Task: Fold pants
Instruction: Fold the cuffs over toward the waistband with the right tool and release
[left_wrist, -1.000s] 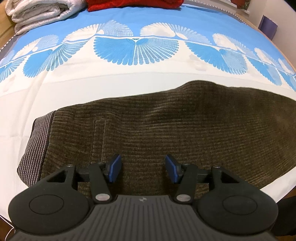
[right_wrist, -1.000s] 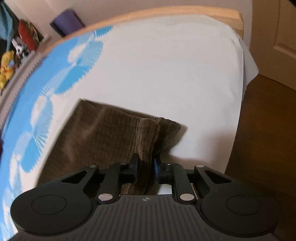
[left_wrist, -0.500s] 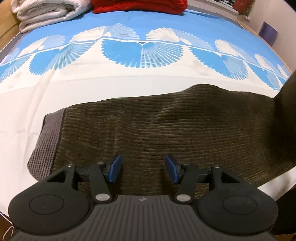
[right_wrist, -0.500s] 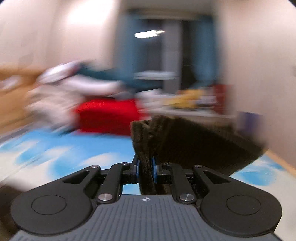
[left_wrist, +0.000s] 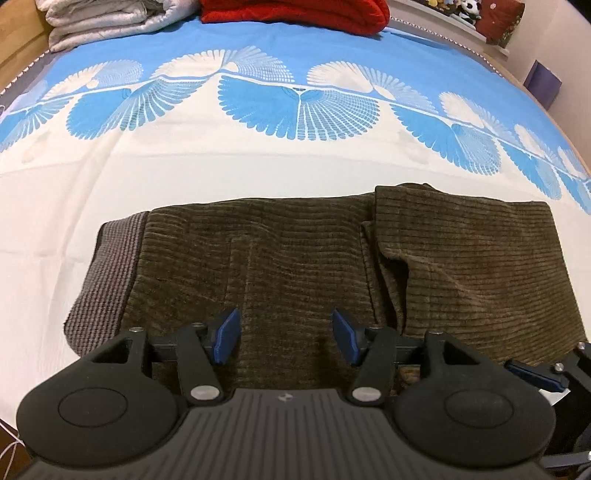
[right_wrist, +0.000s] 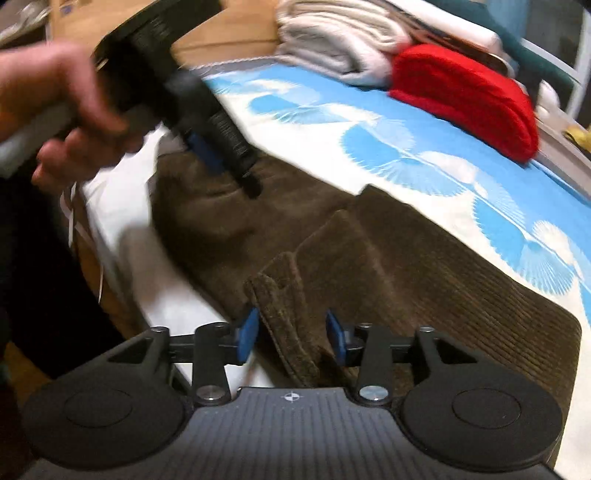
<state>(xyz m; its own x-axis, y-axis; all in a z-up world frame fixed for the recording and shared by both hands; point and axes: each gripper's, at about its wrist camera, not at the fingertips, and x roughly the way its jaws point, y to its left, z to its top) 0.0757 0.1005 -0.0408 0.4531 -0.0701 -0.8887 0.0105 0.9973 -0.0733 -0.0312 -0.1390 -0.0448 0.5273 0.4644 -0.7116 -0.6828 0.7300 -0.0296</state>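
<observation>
A: Dark olive-brown corduroy pants are noted lying flat on the white bedsheet with blue fan print, long axis from nine to three o'clock in the left wrist view, grey ribbed waistband at nine. The leg end is seen doubled back over the middle, its edge at about one o'clock from the left gripper.

B: Left gripper state?

A: Released; blue pads stand apart above the cloth, nothing between them. The right gripper has just been opening; the thick folded hem lies between its pads, the left pad beside it, the right pad apart, so no clamp is judged.

B: Which relation governs the coming move?

A: The loose hem lies directly ahead of the right gripper, at twelve; that hand is judged the nearer for squaring the fold.

B: Differences between views?

A: Only the right wrist view shows the person's hand on the left tool, blurred. Only the left view shows the waistband and the pants' full outline. Folded white bedding and a red folded blanket are recorded at the bed's far edge.
</observation>
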